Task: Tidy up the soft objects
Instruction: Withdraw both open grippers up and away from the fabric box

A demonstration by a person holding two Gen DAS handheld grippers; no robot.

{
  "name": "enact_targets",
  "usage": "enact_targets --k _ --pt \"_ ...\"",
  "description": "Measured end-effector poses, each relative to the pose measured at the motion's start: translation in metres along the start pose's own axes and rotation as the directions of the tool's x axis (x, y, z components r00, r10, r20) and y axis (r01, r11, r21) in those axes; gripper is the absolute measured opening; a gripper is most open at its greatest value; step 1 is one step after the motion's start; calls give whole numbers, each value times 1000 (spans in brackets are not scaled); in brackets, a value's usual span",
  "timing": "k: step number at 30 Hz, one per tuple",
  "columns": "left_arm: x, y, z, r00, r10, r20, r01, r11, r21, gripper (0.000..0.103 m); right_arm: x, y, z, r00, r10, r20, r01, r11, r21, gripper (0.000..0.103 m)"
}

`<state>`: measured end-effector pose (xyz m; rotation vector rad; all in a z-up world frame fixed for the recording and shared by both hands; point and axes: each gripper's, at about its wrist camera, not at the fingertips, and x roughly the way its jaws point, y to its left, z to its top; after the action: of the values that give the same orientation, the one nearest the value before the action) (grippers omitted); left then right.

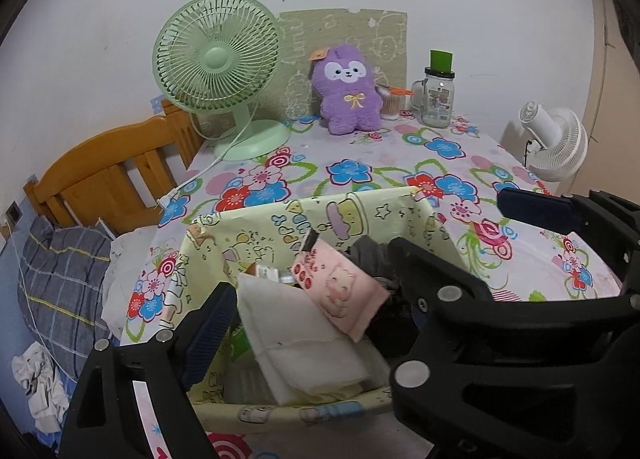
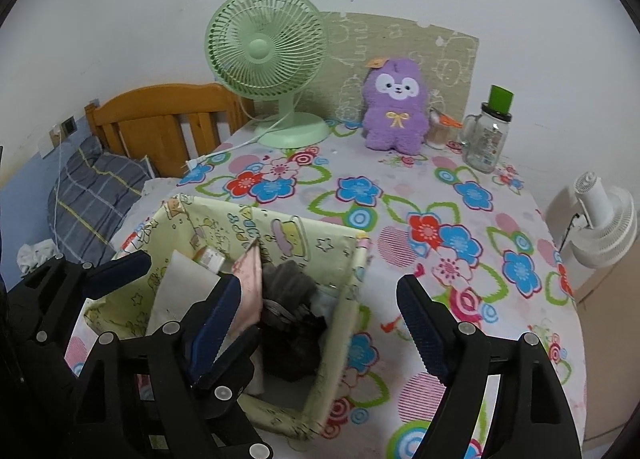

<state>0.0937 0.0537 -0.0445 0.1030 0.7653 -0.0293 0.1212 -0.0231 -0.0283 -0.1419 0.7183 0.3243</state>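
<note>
A pale yellow fabric box (image 1: pixel 320 211) with cartoon print stands at the near edge of the table. In it lie a white folded cloth (image 1: pixel 304 343), a pink pouch with a pig print (image 1: pixel 344 287) and dark grey cloth (image 1: pixel 368 255). My left gripper (image 1: pixel 312 271) hangs open above the box with nothing between its pads. My right gripper (image 2: pixel 320 283) is open and empty too, straddling the box's right wall (image 2: pixel 344 299). A purple plush toy (image 1: pixel 348 91) stands upright at the back of the table, far from both grippers, and also shows in the right wrist view (image 2: pixel 396 111).
A green desk fan (image 1: pixel 218 71) with its white cord stands back left on the flowered tablecloth (image 1: pixel 352 171). A glass jar with a green lid (image 1: pixel 438 95) stands back right. A white fan (image 1: pixel 556 143) is off the table's right edge. A wooden headboard (image 1: pixel 108 175) and plaid pillow (image 1: pixel 60 279) lie left.
</note>
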Motion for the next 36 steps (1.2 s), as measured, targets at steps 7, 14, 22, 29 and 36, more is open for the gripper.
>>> enact_targets --k 7,14,22,29,36 --pt "-5 -13 -1 1000 -5 10 5 1000 11 94 -15 -19 -10 999 -43 31 42 999 31 90" --pt "-9 -28 -2 1000 -17 21 17 1000 23 97 -24 -40 -20 998 -61 32 59 996 65 91" --pt "-16 -42 -1 999 -31 40 30 999 20 102 -36 -59 -29 997 -73 41 68 992 105 91" --pt "-26 -56 2 997 -45 55 44 999 17 103 -53 -76 -35 994 -82 65 73 989 132 92" --pt "-39 -66 3 996 -34 78 34 999 10 103 -73 -92 -42 991 -97 94 81 984 159 93"
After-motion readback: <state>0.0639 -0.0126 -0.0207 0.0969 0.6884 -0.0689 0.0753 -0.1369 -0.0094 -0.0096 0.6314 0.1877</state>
